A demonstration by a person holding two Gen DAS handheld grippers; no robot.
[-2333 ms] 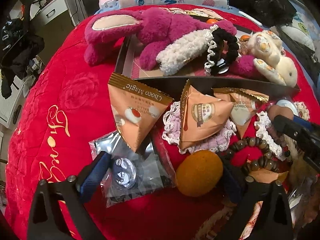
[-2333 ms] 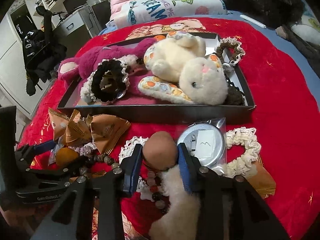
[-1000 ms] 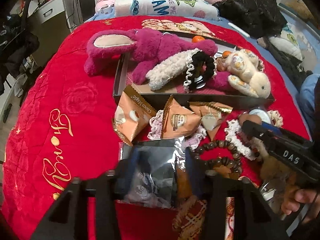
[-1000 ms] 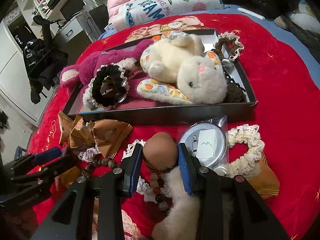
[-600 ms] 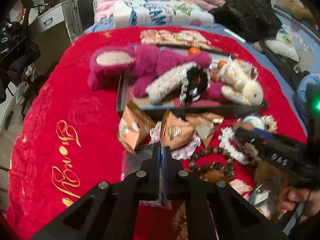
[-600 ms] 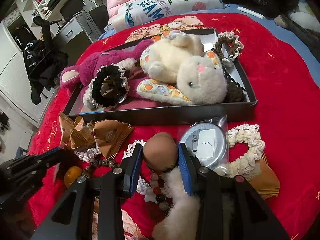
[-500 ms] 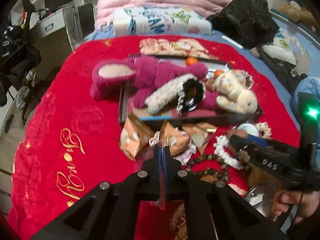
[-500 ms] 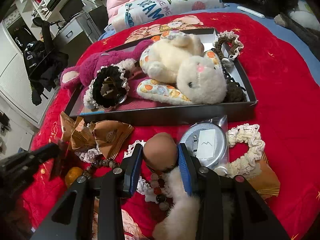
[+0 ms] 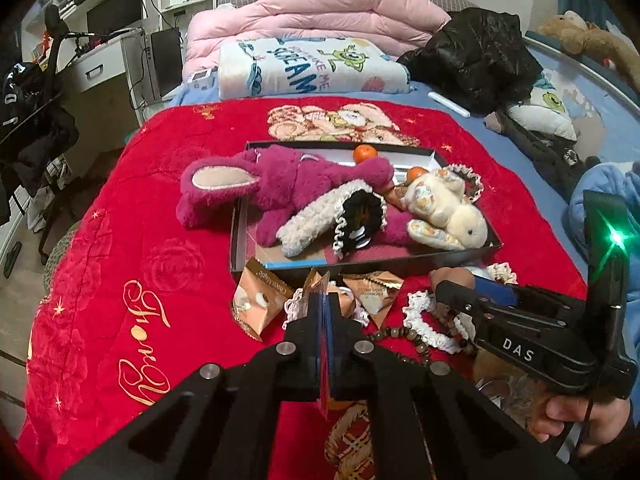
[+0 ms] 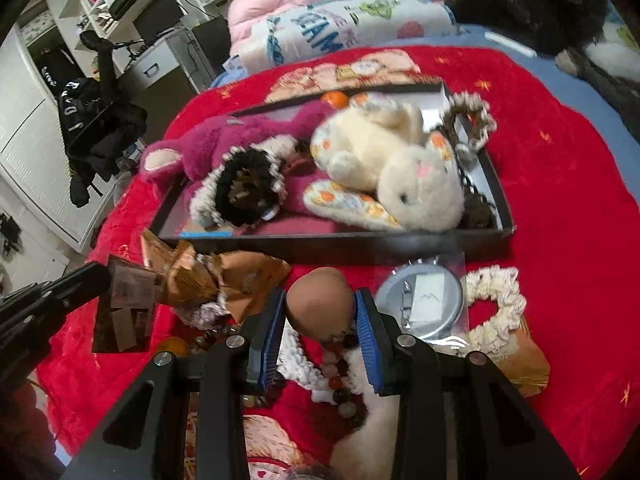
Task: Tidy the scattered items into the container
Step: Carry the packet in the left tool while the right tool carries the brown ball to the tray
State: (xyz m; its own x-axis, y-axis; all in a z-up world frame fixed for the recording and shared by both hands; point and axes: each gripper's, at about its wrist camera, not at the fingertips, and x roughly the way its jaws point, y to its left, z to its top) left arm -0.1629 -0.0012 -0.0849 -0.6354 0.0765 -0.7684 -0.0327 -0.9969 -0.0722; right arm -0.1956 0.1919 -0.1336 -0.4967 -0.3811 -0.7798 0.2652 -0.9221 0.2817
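My left gripper [image 9: 325,310] is shut on a thin clear plastic packet [image 10: 124,312], which hangs edge-on between the pads above the red blanket. In the right wrist view that gripper [image 10: 100,276] reaches in from the left. My right gripper [image 10: 320,320] is shut on a brown egg-shaped ball [image 10: 320,298], low among the scattered items. The black tray [image 10: 360,245] lies just beyond, holding a magenta plush [image 9: 288,180], a cream bunny [image 10: 400,176] and a black frilled scrunchie [image 10: 244,188].
Orange snack packets [image 9: 256,300], a bead bracelet [image 9: 400,336], a white lace scrunchie [image 10: 496,300], a bagged round tin [image 10: 424,300] and a small orange ball [image 10: 172,346] lie in front of the tray. A person's hand [image 9: 580,420] holds the right gripper. Bedding is piled behind.
My left gripper closed on the clear packet and lifted it off the blanket. The right gripper kept its place around the brown ball.
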